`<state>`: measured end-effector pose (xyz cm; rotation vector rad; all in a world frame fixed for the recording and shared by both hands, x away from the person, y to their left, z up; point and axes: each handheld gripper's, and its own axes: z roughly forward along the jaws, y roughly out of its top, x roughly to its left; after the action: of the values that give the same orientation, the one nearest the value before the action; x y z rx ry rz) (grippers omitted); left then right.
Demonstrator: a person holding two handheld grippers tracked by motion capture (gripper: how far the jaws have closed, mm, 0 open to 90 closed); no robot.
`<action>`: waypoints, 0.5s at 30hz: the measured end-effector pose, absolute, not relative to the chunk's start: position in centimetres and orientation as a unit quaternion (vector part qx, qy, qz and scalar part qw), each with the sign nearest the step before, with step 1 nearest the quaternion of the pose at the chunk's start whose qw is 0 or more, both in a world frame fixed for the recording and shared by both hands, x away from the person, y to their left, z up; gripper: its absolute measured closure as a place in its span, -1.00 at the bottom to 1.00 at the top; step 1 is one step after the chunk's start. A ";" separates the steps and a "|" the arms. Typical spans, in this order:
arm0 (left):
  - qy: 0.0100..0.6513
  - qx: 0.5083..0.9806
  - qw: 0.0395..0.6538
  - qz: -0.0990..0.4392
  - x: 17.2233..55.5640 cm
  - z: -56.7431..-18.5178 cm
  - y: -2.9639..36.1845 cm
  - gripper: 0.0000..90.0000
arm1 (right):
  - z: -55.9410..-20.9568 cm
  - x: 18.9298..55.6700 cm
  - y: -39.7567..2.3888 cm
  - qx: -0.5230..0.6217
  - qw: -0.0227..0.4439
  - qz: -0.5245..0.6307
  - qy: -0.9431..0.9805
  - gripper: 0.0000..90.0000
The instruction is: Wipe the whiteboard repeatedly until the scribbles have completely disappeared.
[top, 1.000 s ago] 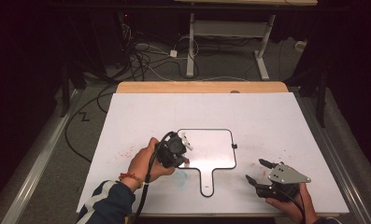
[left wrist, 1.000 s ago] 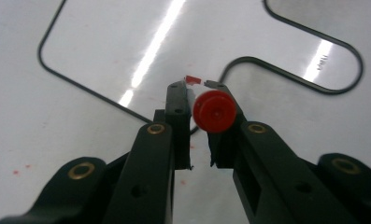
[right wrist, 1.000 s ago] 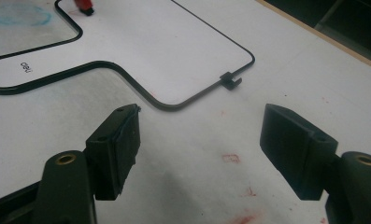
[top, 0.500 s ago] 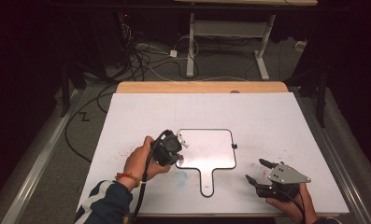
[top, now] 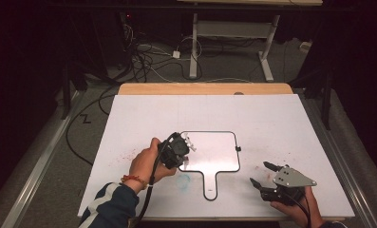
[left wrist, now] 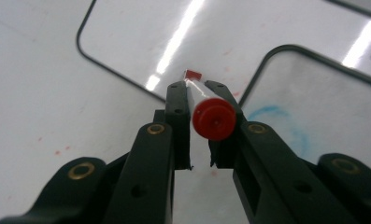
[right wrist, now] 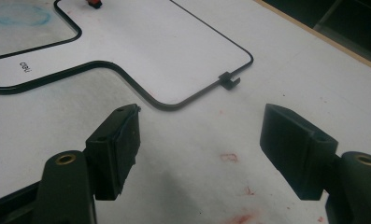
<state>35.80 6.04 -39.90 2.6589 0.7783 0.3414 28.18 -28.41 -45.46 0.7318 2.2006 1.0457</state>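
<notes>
Markers number one: a red-capped marker (left wrist: 210, 112) pinched in the left hand-held gripper (top: 179, 149), its tip over the near-left corner of the single handled whiteboard (top: 214, 152) on the bench (top: 271, 123). Two hand-held grippers are present; the right hand-held gripper (top: 262, 175) rests beside the board, jaws wide and empty.
</notes>
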 end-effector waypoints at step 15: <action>0.267 0.940 0.167 0.131 36.0 -40.0 6.5 0.75 | -45.5 28.2 -28.3 0.273 0.293 0.393 0.828 -0.34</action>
<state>36.03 6.54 -40.01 2.6762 0.7595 0.3742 28.17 -28.30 -45.47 0.7265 2.2057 1.0459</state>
